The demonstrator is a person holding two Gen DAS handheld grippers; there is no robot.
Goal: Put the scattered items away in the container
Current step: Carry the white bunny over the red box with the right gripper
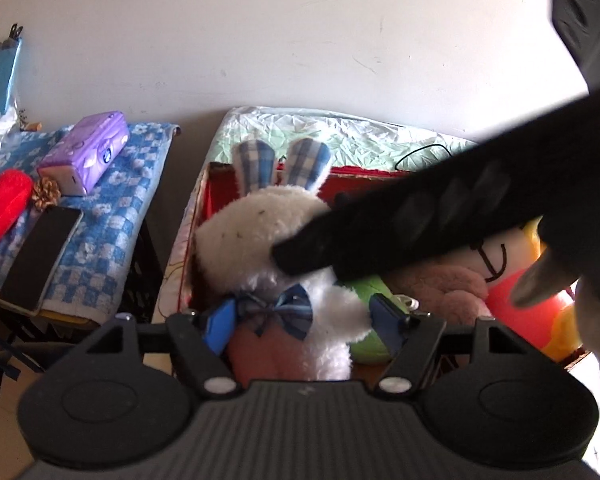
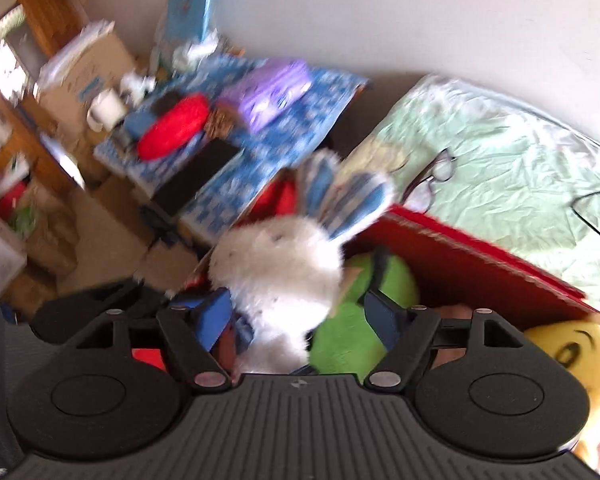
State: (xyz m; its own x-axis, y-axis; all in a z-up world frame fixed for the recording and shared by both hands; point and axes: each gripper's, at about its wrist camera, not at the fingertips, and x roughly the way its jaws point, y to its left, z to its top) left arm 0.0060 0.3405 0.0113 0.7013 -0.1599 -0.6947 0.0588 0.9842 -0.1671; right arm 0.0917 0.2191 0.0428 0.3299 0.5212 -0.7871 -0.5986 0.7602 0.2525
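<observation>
A white plush rabbit (image 1: pixel 260 232) with blue plaid ears and a blue bow stands in the red-lined box (image 1: pixel 220 188), at its left end. My left gripper (image 1: pixel 304 320) is open, its blue pads on either side of the rabbit's pink body and not pressing it. My right gripper (image 2: pixel 300 316) is open too, with the rabbit (image 2: pixel 284 264) between its pads. One black finger (image 1: pixel 400 232) of the right gripper crosses the left wrist view and touches the rabbit's head. A green plush (image 2: pixel 364 320), a pink plush (image 1: pixel 448 288) and a yellow-faced doll (image 2: pixel 572 356) also lie in the box (image 2: pixel 480 268).
The box sits on a pale green sheet (image 2: pixel 500 152) that bears glasses (image 2: pixel 432 176) and a black cable (image 1: pixel 420 152). To the left, a stand with a blue checked cloth (image 1: pixel 116 216) holds a purple tissue pack (image 1: pixel 88 156), a phone (image 1: pixel 40 256) and a red pouch (image 1: pixel 4 208).
</observation>
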